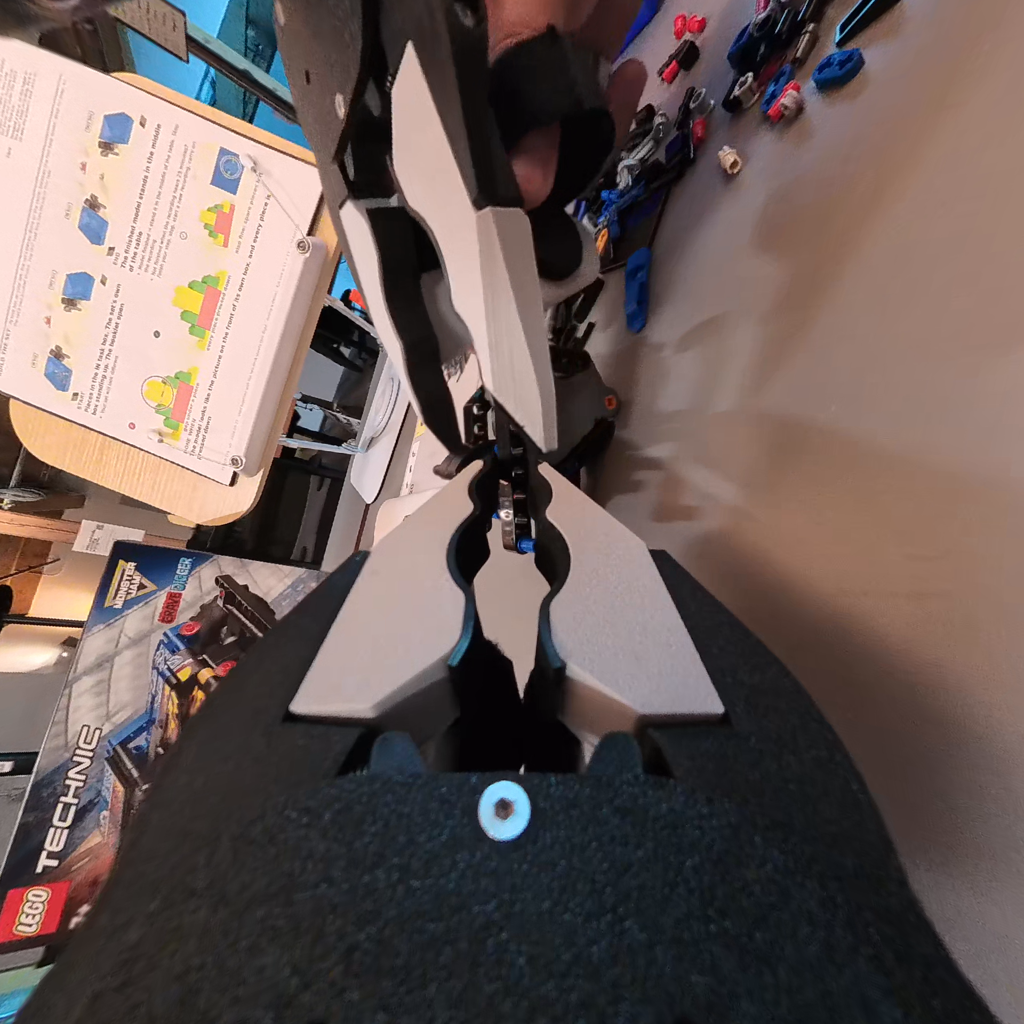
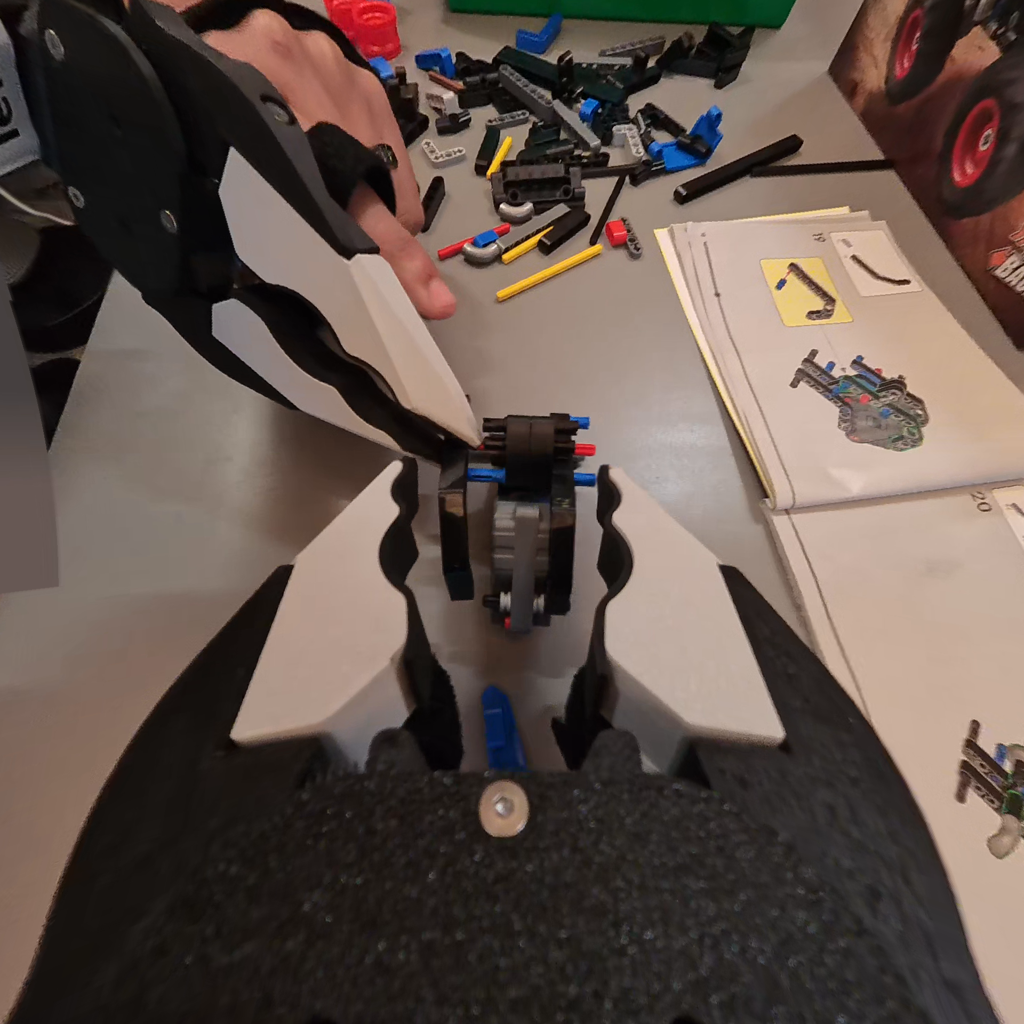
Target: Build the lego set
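Model: the small black part-built model (image 2: 515, 521) with blue and red pins stands on the grey table (image 2: 637, 354), between the right gripper's fingers.
Left gripper (image 2: 460, 443): nipped shut on the model's top left corner, on a thin black beam.
Right gripper (image 2: 501, 532): wide, fingers either side of the model, not touching it.
Handling: likely light and stiff; smooth plastic may slip, and pinned joints may pop under a skewed squeeze.
Hold: best taken across the flat black side plates, clear of the pins.
Around: loose parts (image 2: 554, 138) lie beyond; open booklet (image 2: 864, 354) to the right; box (image 1: 111, 720) near the left gripper.
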Demonstrator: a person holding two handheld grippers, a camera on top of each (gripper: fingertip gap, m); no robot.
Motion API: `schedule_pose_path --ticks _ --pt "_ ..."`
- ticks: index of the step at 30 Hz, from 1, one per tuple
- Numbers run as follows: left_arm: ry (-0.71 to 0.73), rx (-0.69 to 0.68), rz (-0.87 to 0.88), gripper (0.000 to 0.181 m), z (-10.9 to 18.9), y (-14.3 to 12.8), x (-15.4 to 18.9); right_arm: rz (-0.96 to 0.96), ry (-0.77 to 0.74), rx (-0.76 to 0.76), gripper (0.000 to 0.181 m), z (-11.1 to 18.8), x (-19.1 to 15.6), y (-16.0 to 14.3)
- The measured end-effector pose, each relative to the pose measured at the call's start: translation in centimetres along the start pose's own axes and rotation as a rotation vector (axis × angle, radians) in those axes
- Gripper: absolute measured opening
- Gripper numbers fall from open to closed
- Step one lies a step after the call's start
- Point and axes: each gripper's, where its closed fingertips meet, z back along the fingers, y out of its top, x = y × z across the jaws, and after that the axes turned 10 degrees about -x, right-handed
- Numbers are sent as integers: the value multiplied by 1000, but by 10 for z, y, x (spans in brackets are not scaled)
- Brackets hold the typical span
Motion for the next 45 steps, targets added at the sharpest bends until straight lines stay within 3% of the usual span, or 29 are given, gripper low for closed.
schedule_pose_path --ticks 14,23,31,36,41,45 --pt "5 -36 -31 8 5 5 5 -22 24 -51 60 -6 -3 -10" --pt "-10 -85 11 8 0 3 6 14 24 -17 71 0 -9 -6" --pt "7 -85 -10 8 -2 2 6 -2 19 -21 61 1 -5 -7" --pt "7 -80 -14 8 0 1 2 25 -41 2 70 11 4 3" --pt "-2 -78 -21 8 -1 -1 2 25 20 -92 83 -3 2 -3" --pt "-11 -78 -31 8 0 -3 2 -3 83 -122 81 -8 -2 -10"
